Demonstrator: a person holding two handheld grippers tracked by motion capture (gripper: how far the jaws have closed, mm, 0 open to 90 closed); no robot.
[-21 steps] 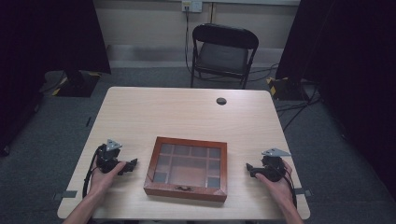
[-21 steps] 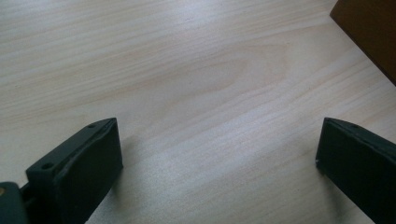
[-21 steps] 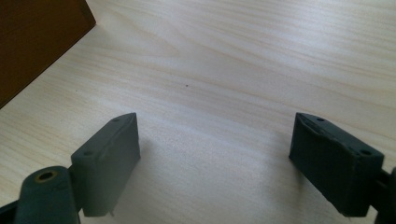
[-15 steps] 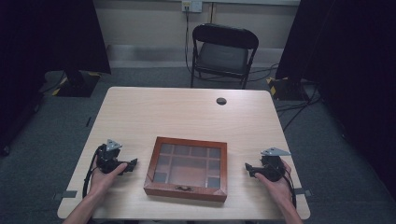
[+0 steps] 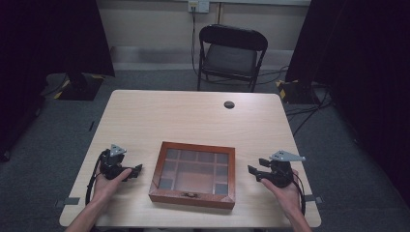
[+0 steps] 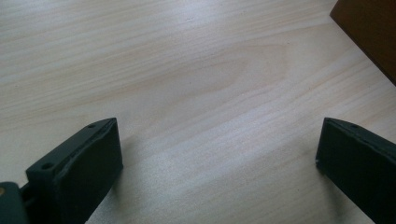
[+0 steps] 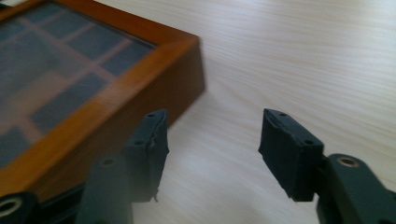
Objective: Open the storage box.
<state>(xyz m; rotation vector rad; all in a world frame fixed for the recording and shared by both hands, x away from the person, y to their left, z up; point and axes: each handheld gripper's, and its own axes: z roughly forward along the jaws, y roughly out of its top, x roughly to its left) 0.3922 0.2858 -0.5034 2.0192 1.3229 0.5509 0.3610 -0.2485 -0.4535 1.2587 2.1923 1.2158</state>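
Little has moved; your right gripper [image 5: 255, 173] edged toward the box [image 5: 194, 174]. Both grippers gape empty; the left gripper [image 5: 135, 171] could shove it.

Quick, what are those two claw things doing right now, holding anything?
Left gripper: open, fingers wide apart over bare table, holding nothing.
Right gripper: open, nothing between its fingers, beside the wooden box.
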